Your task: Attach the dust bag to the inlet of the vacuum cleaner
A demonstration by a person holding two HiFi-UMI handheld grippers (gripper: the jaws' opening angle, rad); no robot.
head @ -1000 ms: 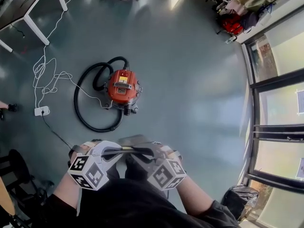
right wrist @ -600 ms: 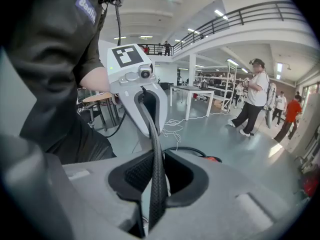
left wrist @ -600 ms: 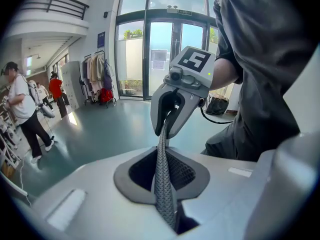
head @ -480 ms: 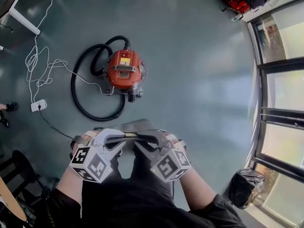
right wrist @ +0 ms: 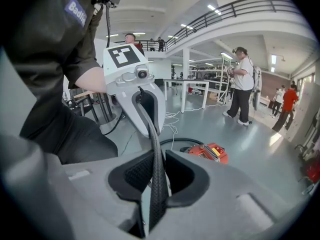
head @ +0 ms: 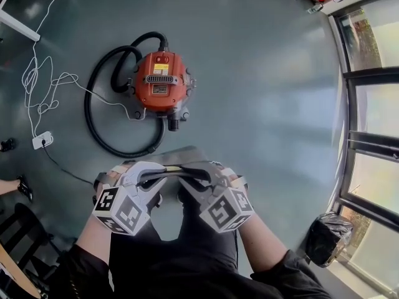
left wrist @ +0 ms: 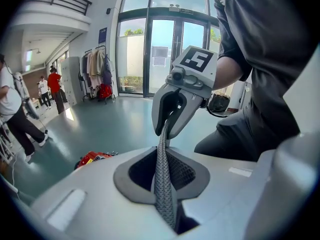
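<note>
I hold a flat grey dust bag stretched between both grippers, low in front of the person's body. My left gripper is shut on its left edge and my right gripper is shut on its right edge. In the left gripper view the bag's woven edge runs from my jaws to the right gripper. The right gripper view shows the same dark edge leading to the left gripper. The orange vacuum cleaner stands on the floor ahead, with its black hose looped at its left.
A white cable runs from the vacuum to a power strip at the left. Glass doors line the right side, and a black bin bag sits near them. Several people stand further off in the hall.
The vacuum cleaner looks larger and nearer in the head view than before. Both grippers have come down with the bag and keep their hold on it.
</note>
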